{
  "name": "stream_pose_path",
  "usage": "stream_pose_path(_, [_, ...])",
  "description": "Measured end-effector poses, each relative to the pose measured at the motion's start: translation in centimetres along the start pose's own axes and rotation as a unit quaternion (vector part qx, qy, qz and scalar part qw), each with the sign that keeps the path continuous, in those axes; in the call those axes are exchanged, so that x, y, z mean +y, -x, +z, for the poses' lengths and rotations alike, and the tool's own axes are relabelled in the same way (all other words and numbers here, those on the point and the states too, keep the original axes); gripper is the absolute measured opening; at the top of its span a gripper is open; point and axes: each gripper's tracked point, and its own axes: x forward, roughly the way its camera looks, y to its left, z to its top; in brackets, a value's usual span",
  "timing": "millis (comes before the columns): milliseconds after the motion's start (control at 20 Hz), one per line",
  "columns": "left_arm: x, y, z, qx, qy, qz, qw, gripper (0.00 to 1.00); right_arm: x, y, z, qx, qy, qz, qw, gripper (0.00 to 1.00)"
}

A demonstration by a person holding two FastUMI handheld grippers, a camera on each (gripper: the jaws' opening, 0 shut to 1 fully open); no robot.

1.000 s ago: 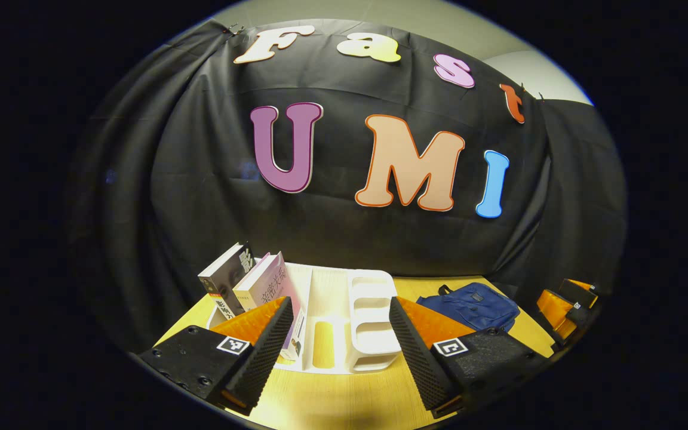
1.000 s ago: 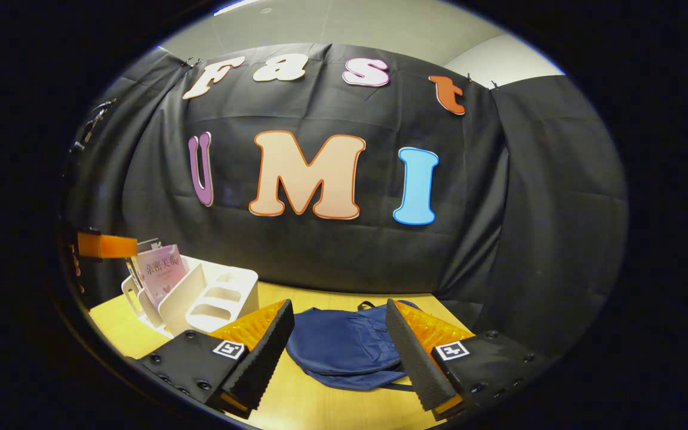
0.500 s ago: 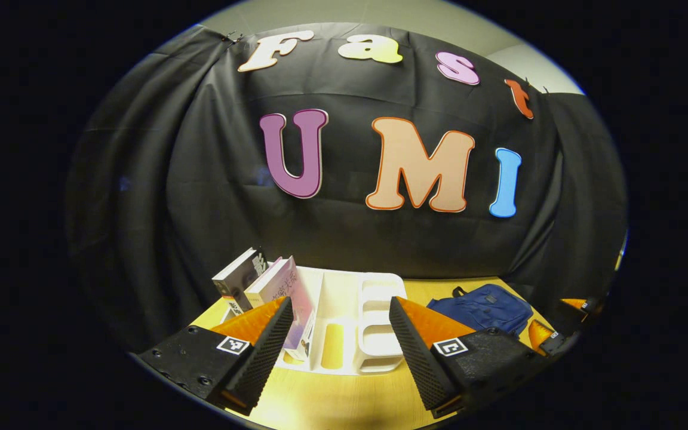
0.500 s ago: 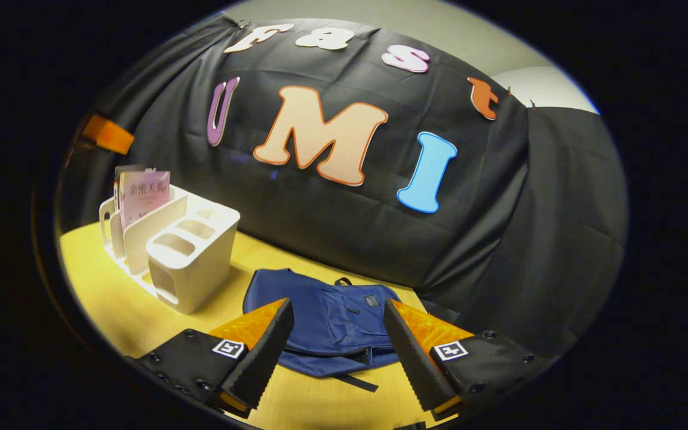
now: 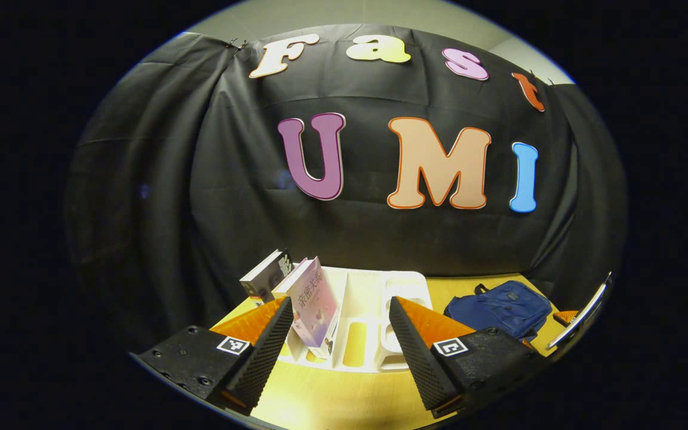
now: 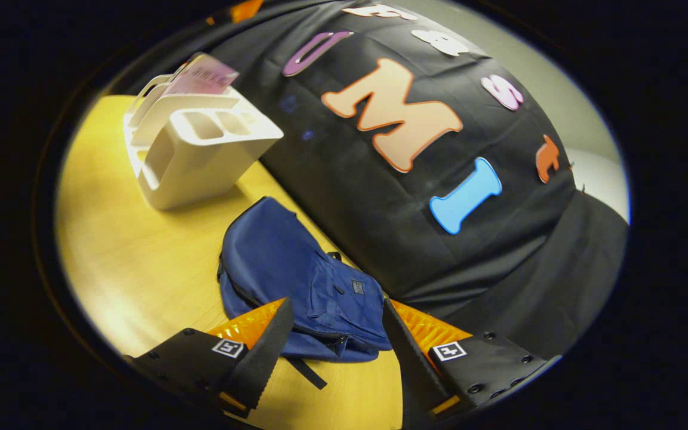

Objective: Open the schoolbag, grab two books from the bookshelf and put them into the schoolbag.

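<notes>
The schoolbag (image 6: 296,286) is lying closed, lower centre of the right gripper view. The right gripper (image 6: 335,346) is being held above it, fingers spread, nothing held. The zipper pull should be located before closing. The left gripper (image 5: 341,346) is likewise spread, facing the bookshelf (image 5: 374,298) and books (image 5: 314,298).

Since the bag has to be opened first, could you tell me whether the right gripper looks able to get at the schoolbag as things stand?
Probably yes: the right gripper is open just above the flat blue schoolbag, with nothing between them.

Both grippers' jaws wide apart, empty.
</notes>
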Motion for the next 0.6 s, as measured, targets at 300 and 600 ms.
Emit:
stream_pose_path(300, [1.7,0.4,-0.9,0.013,0.0,0.026,1.0,0.95,3.3,-3.3,-1.9,0.004,0.097,0.03,0.995,1.0])
stream_pose_path(600, [2.2,-0.3,-2.1,0.032,0.005,0.036,0.999,0.95,5.5,-6.1,-4.3,0.029,0.141,0.064,0.987,0.97])
